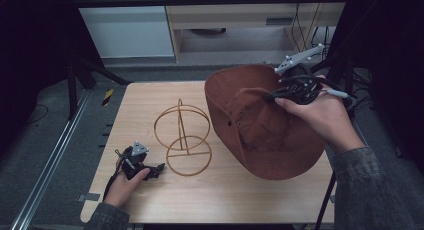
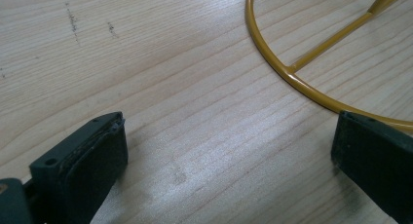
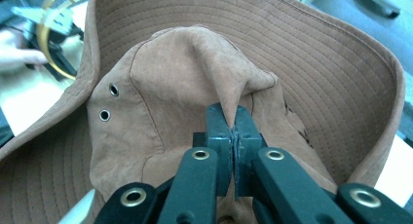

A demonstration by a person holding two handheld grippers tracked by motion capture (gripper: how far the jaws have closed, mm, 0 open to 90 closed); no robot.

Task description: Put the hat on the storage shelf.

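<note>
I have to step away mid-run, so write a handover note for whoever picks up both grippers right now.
Right gripper: shut on a pinch of the brown hat crown, holding the hat tilted above the table's right side.
Left gripper: open, resting on the table beside the gold wire stand's base ring, gripping nothing.
Done: hat picked up.
Left, probably: set the hat on the stand, then release.

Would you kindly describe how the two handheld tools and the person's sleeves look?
Both tools are black. The left tool and right tool each carry a grey three-cornered plate on top and trail black cables. The right tool's arms show brass-coloured rivets. The sleeves are dark grey fabric.
</note>
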